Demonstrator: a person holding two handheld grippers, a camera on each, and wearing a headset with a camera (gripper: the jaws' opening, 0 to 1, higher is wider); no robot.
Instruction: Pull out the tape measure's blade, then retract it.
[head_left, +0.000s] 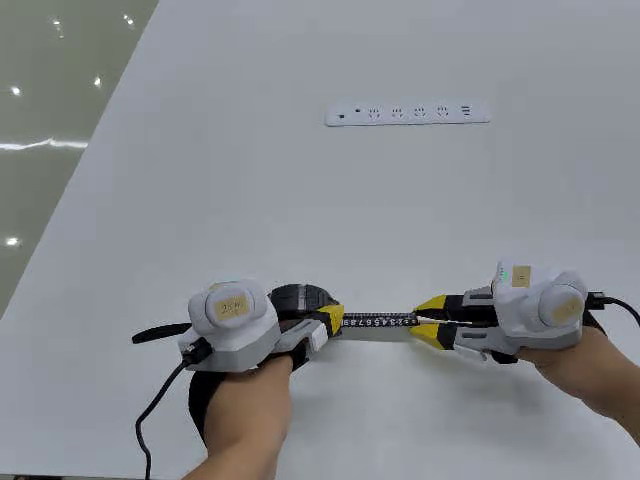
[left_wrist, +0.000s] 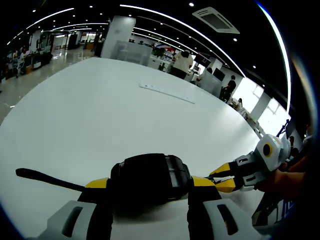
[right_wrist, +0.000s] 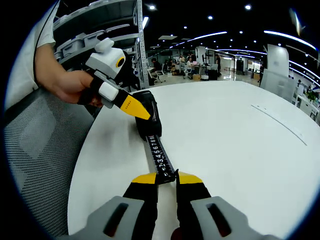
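Where the white table (head_left: 300, 180) spreads across the head view, a white power strip (head_left: 408, 113) lies far across it and glossy floor (head_left: 50, 120) shows at the left. Near the front edge the left gripper (head_left: 322, 318) clamps the black tape measure case (head_left: 298, 298), and the right gripper (head_left: 430, 321) pinches the tip of the blade (head_left: 378, 321), drawn out flat between them. In the left gripper view, yellow-tipped jaws press either side of the case, its black strap (left_wrist: 45, 178) trailing on the tabletop, with an open office with ceiling lights behind. In the right gripper view, the jaws are nearly closed on the blade's end, and a mesh chair (right_wrist: 40, 150) stands beside the table.
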